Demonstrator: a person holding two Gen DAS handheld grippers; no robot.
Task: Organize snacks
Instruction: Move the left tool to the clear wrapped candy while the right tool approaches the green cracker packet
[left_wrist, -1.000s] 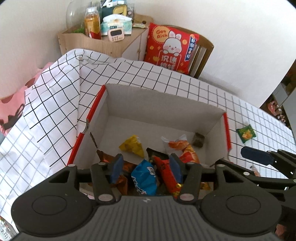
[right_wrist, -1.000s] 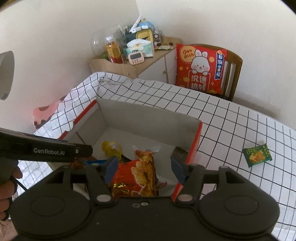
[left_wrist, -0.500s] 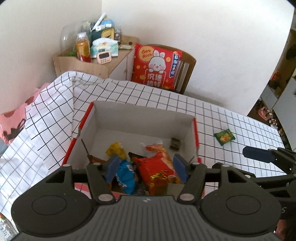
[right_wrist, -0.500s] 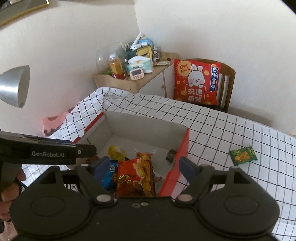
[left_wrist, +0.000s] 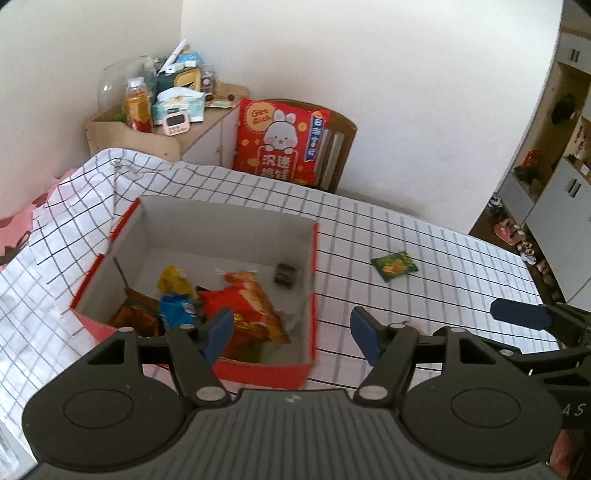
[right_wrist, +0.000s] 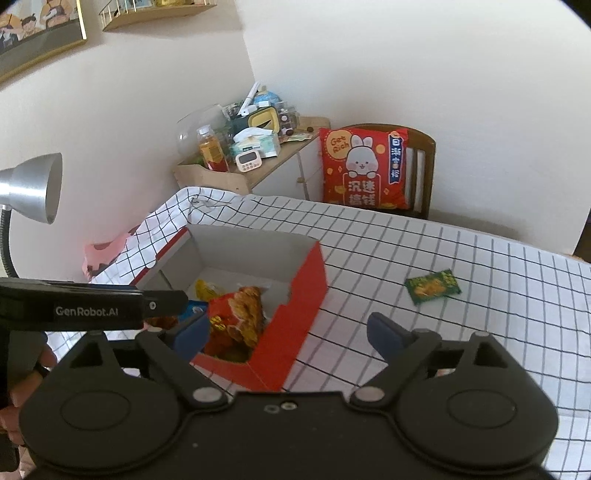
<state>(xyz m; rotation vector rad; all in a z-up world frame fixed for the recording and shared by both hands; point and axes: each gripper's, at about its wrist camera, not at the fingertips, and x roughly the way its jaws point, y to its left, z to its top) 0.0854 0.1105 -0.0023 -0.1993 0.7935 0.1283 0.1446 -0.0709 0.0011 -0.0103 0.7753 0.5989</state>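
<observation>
Both my grippers, left gripper (left_wrist: 291, 334) & right gripper (right_wrist: 286, 332), are hanging wide open, empty. Red box (left_wrist: 258, 367) is holding snack bags; green packet (right_wrist: 433, 286) is lying apart on bench (right_wrist: 480, 258).

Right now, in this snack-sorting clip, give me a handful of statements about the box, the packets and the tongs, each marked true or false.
1. The green packet lies inside the red box. False: it lies on the checked tablecloth, apart from the box on its right.
2. The left tongs are open and hold nothing. True.
3. The right tongs grip the orange-red chip bag. False: they are open and empty; the bag lies in the box.
4. A blue packet sits in the box beside the chip bag. True.
5. The box is empty. False: it holds several packets.
</observation>
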